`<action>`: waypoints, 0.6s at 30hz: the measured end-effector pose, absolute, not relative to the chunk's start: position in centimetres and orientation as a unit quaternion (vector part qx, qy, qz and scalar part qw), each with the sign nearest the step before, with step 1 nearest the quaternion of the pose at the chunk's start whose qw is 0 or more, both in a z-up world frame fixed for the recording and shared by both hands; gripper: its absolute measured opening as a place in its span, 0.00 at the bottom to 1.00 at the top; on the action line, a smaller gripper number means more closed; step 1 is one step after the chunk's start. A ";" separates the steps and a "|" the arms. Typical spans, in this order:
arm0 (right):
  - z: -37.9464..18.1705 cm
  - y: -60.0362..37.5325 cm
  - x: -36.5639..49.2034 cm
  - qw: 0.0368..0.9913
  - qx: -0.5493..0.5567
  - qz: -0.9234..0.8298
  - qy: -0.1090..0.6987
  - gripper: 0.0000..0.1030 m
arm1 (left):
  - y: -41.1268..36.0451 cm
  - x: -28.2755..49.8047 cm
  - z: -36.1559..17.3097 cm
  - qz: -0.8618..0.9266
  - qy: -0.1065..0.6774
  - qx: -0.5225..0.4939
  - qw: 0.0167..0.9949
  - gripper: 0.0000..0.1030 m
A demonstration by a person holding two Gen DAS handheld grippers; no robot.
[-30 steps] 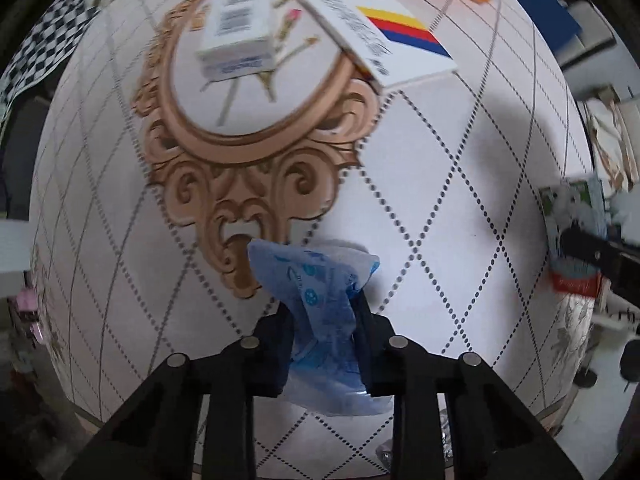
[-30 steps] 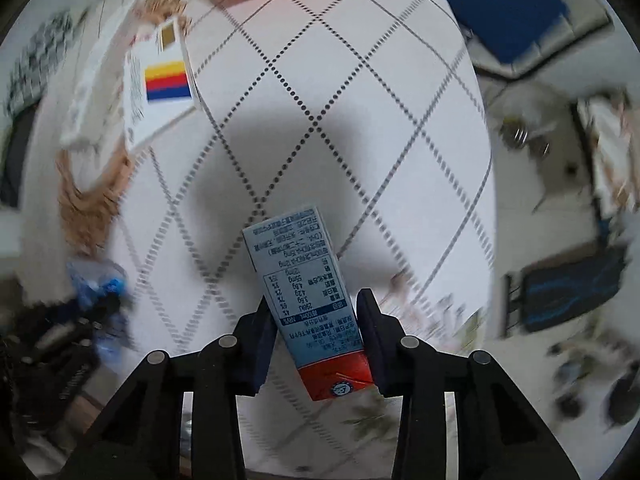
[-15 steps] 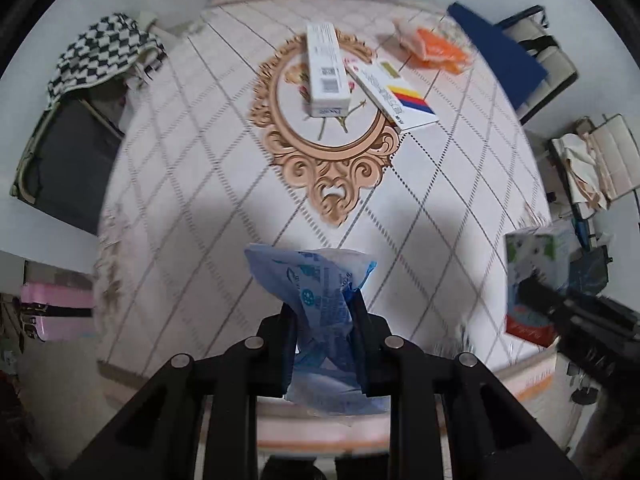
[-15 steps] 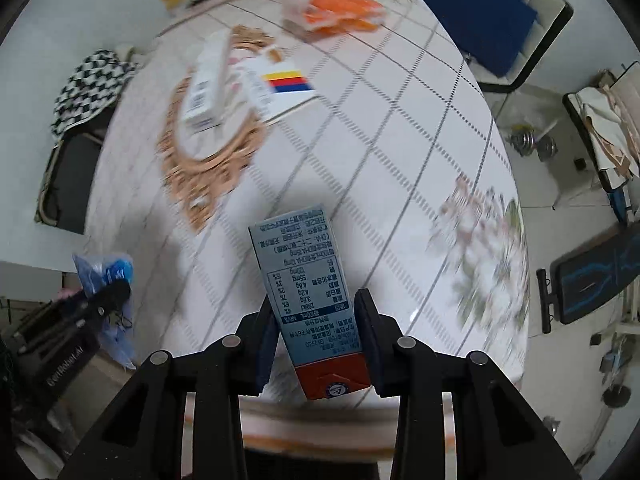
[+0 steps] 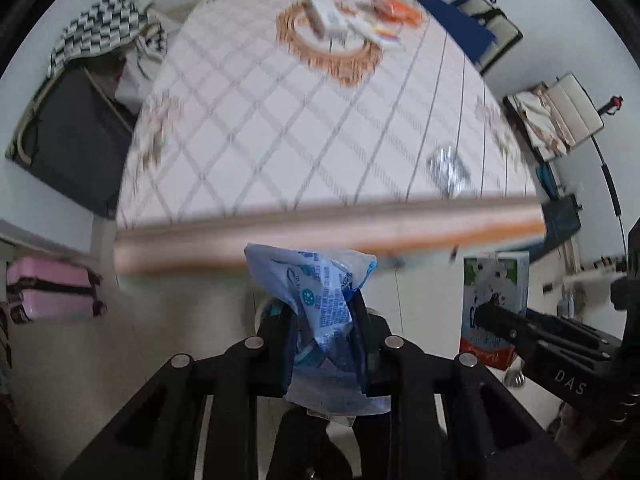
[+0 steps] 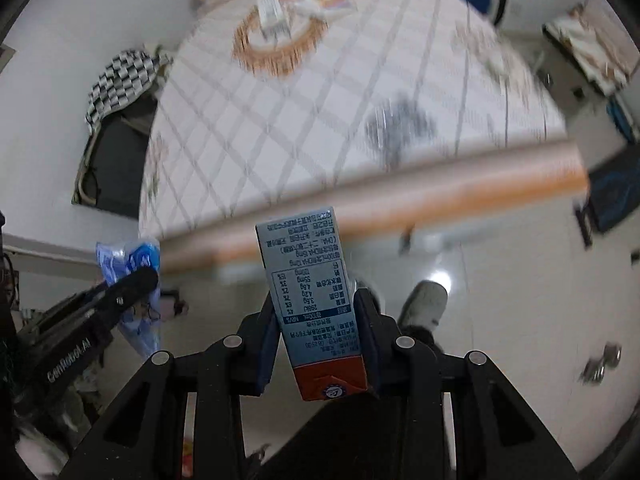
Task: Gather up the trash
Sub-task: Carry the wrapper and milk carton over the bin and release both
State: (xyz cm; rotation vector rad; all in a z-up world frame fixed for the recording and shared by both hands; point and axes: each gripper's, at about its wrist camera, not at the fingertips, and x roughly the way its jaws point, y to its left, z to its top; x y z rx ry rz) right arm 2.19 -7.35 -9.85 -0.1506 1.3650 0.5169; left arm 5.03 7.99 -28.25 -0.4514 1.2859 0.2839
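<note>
My left gripper [image 5: 322, 316] is shut on a crumpled blue plastic wrapper [image 5: 320, 300] and holds it in the air over the floor, in front of the table's near edge. My right gripper [image 6: 316, 312] is shut on a blue and red milk carton [image 6: 312, 292], also held off the table. The carton [image 5: 494, 304] and the right gripper show at the right of the left wrist view. The wrapper [image 6: 128, 264] and the left gripper show at the left of the right wrist view.
The white table [image 5: 300, 140] with an orange edge carries a white box [image 5: 324, 16], a card [image 5: 380, 32], an orange packet [image 5: 396, 8] and a shiny foil piece [image 5: 448, 168]. A pink case [image 5: 48, 292], a checkered cloth [image 5: 104, 28] and a shoe [image 6: 424, 304] are around it.
Both grippers have pulled back from above the table to beyond its near edge, still holding the wrapper and the carton. The table now lies farther away.
</note>
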 end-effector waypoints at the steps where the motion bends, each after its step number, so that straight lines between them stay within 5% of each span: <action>1: -10.7 -8.1 1.0 0.736 -0.069 0.232 0.632 0.36 | 7.7 4.0 -29.2 0.129 0.598 -0.214 0.761 0.20; 10: -23.0 -13.1 -3.2 0.665 -0.046 0.209 0.716 0.36 | 6.3 -1.4 -43.3 0.123 0.653 -0.321 0.675 0.20; 18: -40.4 -13.9 -2.0 0.615 -0.051 0.207 0.760 0.36 | 7.3 -1.0 -59.4 0.125 0.671 -0.396 0.614 0.23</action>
